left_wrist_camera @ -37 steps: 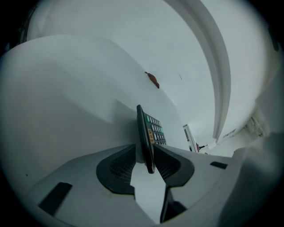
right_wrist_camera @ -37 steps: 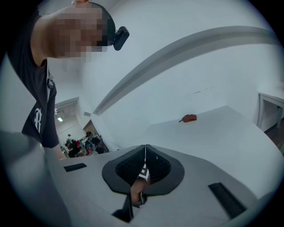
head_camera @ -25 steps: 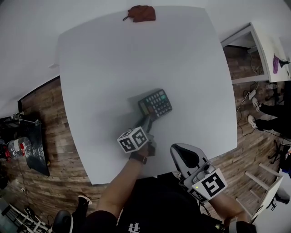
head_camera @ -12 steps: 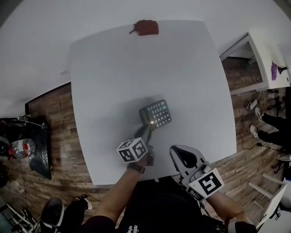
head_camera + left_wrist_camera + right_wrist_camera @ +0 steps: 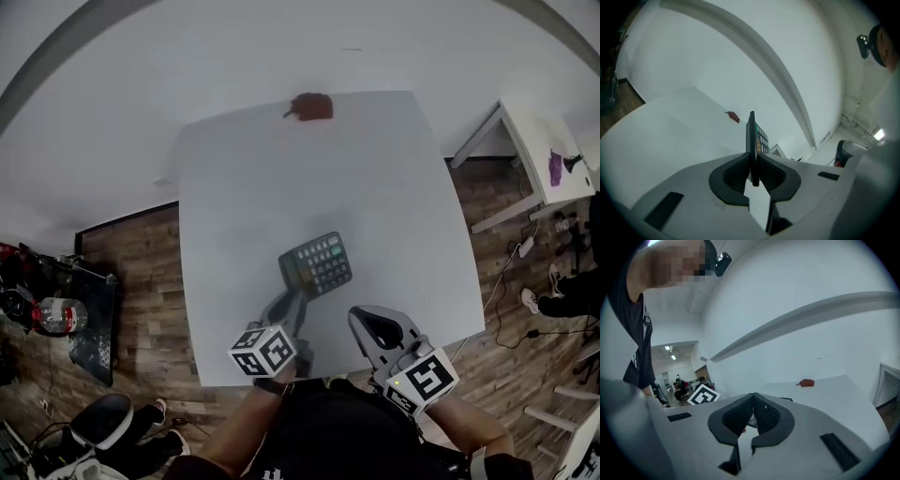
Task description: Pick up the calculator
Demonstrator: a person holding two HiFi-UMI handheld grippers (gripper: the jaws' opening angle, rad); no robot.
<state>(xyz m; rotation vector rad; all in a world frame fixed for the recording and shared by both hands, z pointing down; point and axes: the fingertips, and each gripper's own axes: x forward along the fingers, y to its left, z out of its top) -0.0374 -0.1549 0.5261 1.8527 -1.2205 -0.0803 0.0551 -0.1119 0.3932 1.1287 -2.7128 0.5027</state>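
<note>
The calculator [image 5: 316, 265], dark with green and orange keys, hangs in the air above the white table [image 5: 394, 169]. My left gripper [image 5: 292, 302] is shut on its near edge. In the left gripper view the calculator [image 5: 752, 136] stands edge-on, pinched between the two pads of that gripper [image 5: 753, 171]. My right gripper [image 5: 375, 326] stays near the table's front edge, to the right of the calculator. Its jaws [image 5: 753, 401] are shut, tips touching, with nothing between them.
A small red object [image 5: 312, 106] lies at the table's far edge and also shows in the gripper views [image 5: 733, 116] [image 5: 806, 383]. A white side table [image 5: 544, 150] stands at the right. A bottle [image 5: 56, 316] sits on a dark stand over the wooden floor at the left.
The left gripper has risen with the calculator, lifting it off the table. The right gripper has come up a little. The table now looks smaller and farther in the head view.
</note>
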